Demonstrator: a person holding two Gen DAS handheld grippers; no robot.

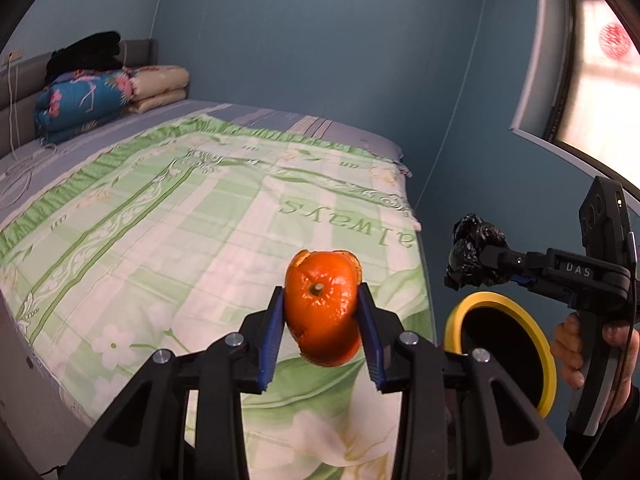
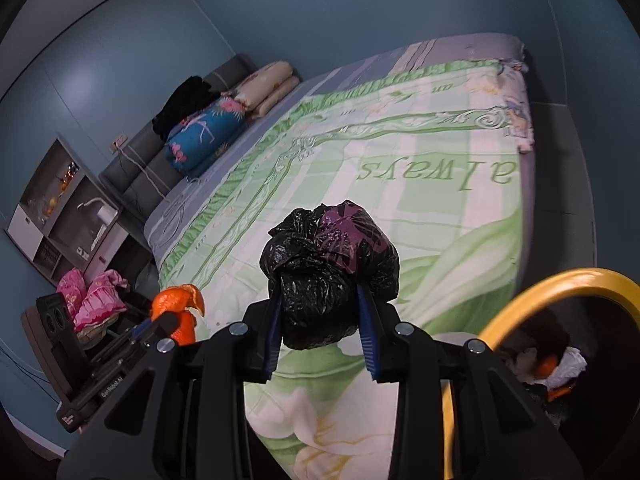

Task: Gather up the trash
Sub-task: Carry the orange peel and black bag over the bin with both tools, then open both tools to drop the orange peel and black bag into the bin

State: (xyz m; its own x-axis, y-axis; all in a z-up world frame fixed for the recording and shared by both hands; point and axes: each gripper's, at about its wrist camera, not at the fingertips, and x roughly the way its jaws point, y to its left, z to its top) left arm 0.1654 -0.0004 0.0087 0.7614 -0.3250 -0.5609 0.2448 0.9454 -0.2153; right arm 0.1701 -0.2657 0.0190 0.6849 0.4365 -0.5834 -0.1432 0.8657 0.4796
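bin [image 1: 550, 360] right of bed [image 1: 224, 216] (quilts [image 1: 84, 100] on it)

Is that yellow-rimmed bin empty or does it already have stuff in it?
Not empty. The right wrist view looks into the yellow-rimmed black bin and shows white crumpled paper and orange peel scraps inside.

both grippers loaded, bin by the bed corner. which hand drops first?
Right, probably. The right gripper, shut on the crumpled black plastic bag, sits nearest the yellow-rimmed bin, its mouth just beside it. The left gripper, clamping the orange peel, is farther from the bin, over the bed.
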